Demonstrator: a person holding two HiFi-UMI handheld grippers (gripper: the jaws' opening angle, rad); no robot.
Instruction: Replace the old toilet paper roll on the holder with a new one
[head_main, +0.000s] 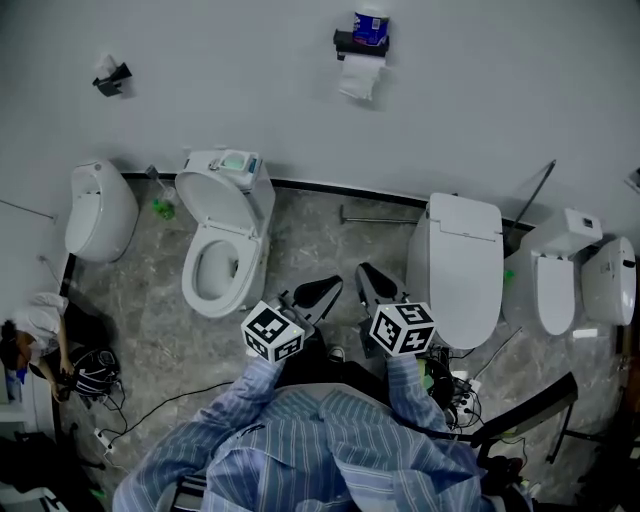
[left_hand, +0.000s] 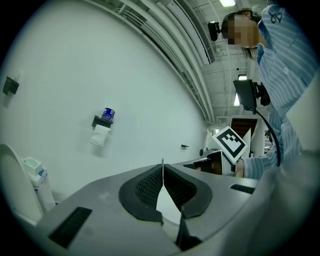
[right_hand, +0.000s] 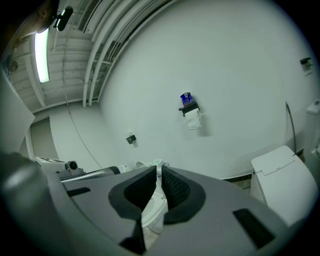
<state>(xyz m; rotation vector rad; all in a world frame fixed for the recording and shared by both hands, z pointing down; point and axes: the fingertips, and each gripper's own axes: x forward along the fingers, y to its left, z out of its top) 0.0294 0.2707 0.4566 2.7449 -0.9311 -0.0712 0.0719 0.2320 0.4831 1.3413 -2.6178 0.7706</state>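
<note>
**On the wall (head_main: 220, 60), the old roll (head_main: 360, 76) hangs out of reach**

On that wall, the holder (head_main: 347, 42) carries the old roll, a loose tail of paper drooping below it. A blue-wrapped pack (head_main: 371, 27), likely the new one, sits on top. The left gripper (head_main: 322, 291) and right gripper (head_main: 373, 282) are both closed on nothing, well apart from the holder. The roll should be light, soft and easily crushed or torn, so it is better pinched across its ends than by the tail.

A dark holder (head_main: 346, 42) is fixed high on the white wall, and white toilet paper (head_main: 360, 78) is draped loosely beneath it. A small blue-wrapped cylinder (head_main: 371, 28) is set on top of the holder.
</note>
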